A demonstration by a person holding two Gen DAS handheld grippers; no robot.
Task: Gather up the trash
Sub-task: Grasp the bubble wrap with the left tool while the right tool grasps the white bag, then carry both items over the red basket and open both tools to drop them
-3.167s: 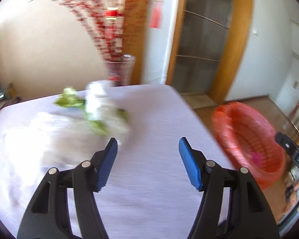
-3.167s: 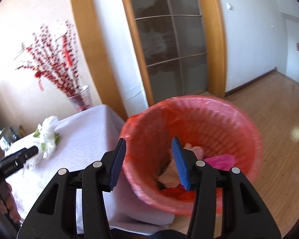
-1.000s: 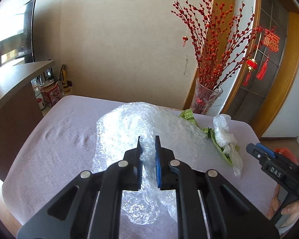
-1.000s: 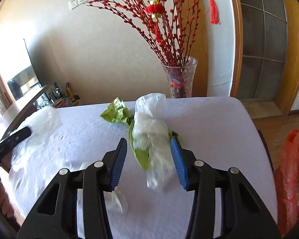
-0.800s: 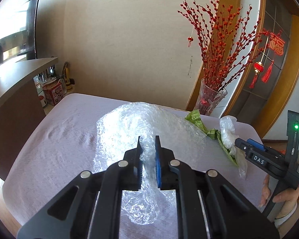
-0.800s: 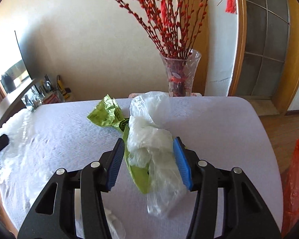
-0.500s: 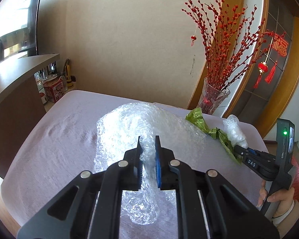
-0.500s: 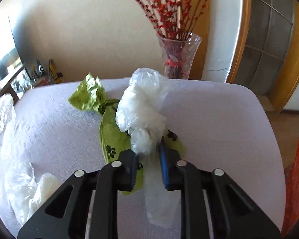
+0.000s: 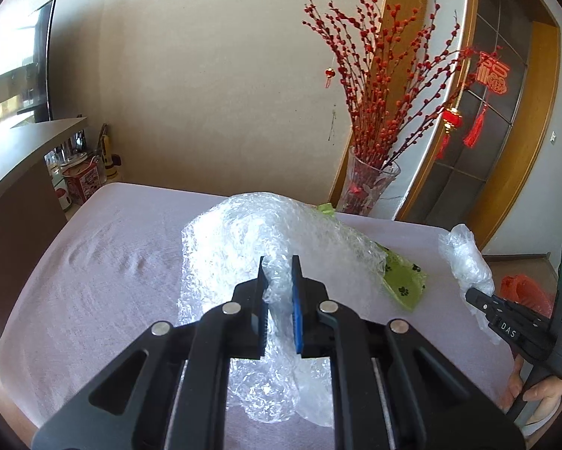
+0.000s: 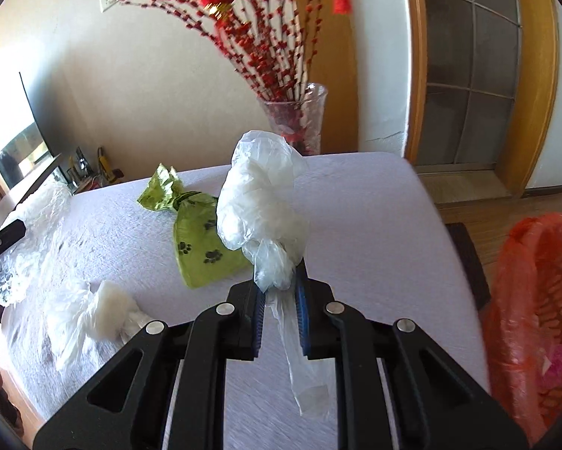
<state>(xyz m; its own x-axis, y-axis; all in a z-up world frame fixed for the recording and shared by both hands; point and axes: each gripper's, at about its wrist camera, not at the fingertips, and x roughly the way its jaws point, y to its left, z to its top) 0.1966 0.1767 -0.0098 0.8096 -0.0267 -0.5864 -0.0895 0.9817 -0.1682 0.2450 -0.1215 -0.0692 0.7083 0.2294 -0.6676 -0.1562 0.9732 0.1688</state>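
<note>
The right tongs (image 10: 280, 292) are clamped on the white plastic bag (image 10: 260, 198), lifted clear of the worktop (image 10: 355, 225). The left tongs (image 9: 279, 285) pinch the bubble wrap (image 9: 266, 240). The likely next move is carrying both to the red bin (image 10: 535, 300) at 3 o'clock.

Glossy bubble wrap (image 9: 266, 240), matt cloth tablecloth (image 9: 112, 262), glass vase (image 10: 299, 120)
</note>
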